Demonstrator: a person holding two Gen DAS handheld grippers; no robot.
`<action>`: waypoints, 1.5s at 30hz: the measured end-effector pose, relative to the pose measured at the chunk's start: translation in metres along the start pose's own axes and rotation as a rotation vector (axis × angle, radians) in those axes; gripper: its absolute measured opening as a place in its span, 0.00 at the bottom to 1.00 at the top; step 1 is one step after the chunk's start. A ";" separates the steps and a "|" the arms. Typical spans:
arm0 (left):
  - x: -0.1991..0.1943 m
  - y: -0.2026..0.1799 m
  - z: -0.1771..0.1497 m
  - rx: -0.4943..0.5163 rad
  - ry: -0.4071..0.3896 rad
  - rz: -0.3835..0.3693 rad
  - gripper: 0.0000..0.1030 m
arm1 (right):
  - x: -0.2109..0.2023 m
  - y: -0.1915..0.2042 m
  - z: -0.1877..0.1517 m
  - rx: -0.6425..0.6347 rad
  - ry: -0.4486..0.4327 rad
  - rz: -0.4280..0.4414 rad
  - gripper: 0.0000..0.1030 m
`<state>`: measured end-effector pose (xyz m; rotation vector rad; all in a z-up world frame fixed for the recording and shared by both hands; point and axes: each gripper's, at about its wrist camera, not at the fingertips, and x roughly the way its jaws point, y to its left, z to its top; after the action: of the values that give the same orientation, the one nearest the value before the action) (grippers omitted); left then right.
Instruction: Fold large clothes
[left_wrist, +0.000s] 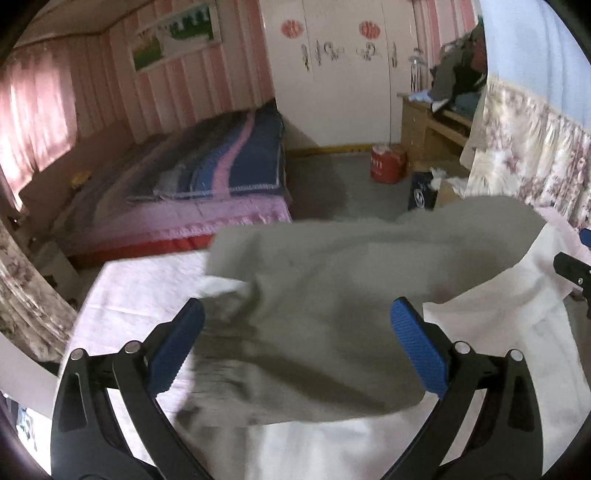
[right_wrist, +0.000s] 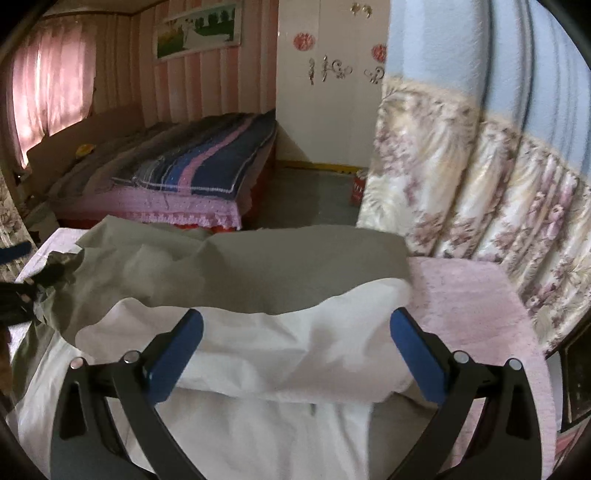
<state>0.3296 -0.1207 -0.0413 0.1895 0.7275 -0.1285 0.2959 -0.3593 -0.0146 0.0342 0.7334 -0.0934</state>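
A large grey-olive garment (left_wrist: 332, 288) lies rumpled and blurred across a table with a pink cover (left_wrist: 140, 291); a white layer of cloth (left_wrist: 498, 332) shows beneath it and spreads toward me. My left gripper (left_wrist: 298, 305) is open, its blue pads (left_wrist: 177, 350) on either side of the grey cloth and just above it. In the right wrist view the grey garment (right_wrist: 258, 266) lies behind a folded white edge (right_wrist: 288, 350). My right gripper (right_wrist: 297, 316) is open over that white fold, holding nothing. The left gripper (right_wrist: 18, 295) shows dark at the garment's bunched left end.
A bed with a blue and pink striped blanket (left_wrist: 229, 162) stands beyond the table. A floral curtain (right_wrist: 480, 177) hangs close on the right. A red bucket (left_wrist: 388, 164), a dark bag (left_wrist: 421, 192) and a wooden desk piled with clothes (left_wrist: 443, 110) sit near the white wardrobe.
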 end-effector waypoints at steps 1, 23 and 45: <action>0.012 -0.005 -0.002 -0.005 0.025 -0.002 0.97 | 0.009 0.003 0.000 0.001 0.013 0.009 0.98; 0.106 0.028 0.008 0.002 0.123 0.024 0.93 | 0.089 -0.056 0.008 0.113 0.138 -0.020 0.98; -0.181 0.122 -0.249 -0.088 0.055 -0.037 0.97 | -0.178 -0.131 -0.259 0.197 0.124 0.042 0.98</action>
<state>0.0568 0.0607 -0.0865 0.0960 0.7898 -0.1267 -0.0212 -0.4597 -0.0875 0.2447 0.8446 -0.1242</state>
